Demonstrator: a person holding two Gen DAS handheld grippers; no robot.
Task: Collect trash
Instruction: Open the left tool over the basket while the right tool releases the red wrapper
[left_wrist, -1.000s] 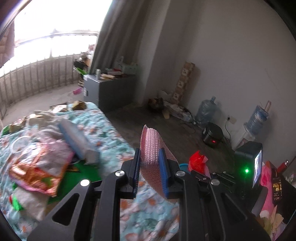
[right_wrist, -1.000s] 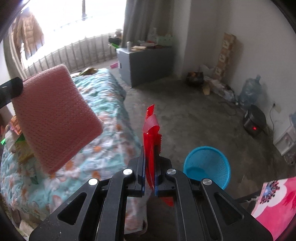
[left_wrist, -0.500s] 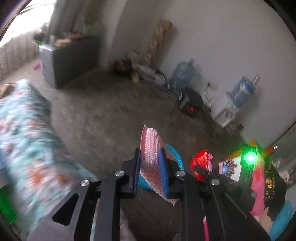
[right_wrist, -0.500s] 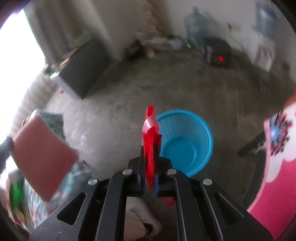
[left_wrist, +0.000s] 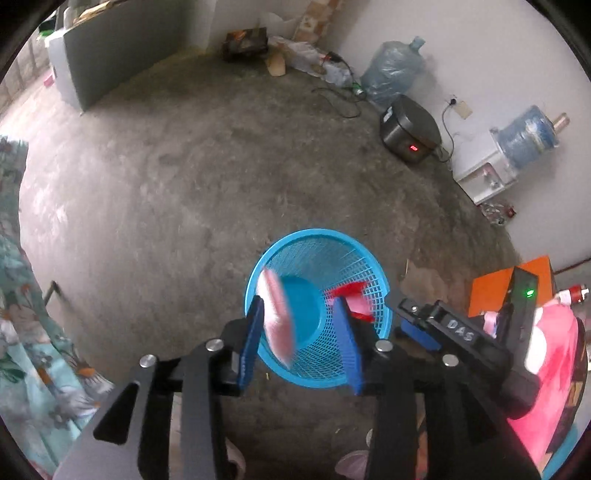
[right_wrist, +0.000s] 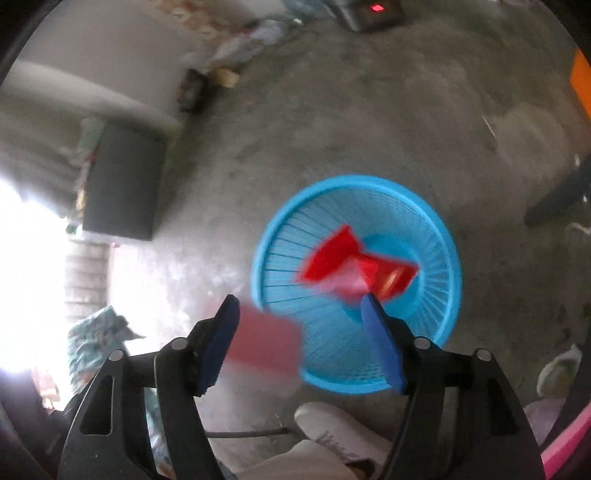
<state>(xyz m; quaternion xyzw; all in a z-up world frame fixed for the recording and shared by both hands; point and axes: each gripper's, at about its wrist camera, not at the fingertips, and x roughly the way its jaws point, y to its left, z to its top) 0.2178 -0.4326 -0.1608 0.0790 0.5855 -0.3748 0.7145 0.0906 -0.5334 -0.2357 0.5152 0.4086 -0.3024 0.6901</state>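
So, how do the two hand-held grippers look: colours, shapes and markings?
Both are alike. The left hand-held gripper has a black frame of angular arms with cut-out openings, silver round bolts at the joints, and two flat blue fingers. The right hand-held gripper is built the same; seen from the left camera, its body bears a "DAS" label. No cables or sleeves show.

A bare concrete floor (left_wrist: 177, 192) is seen. A dark rice cooker (left_wrist: 410, 134) with a red light is set at the far right near the wall, between two large water bottles (left_wrist: 393, 70). A grey cabinet (left_wrist: 110, 51) is placed far left. A floral bedsheet (left_wrist: 22, 347) is draped at the near left.
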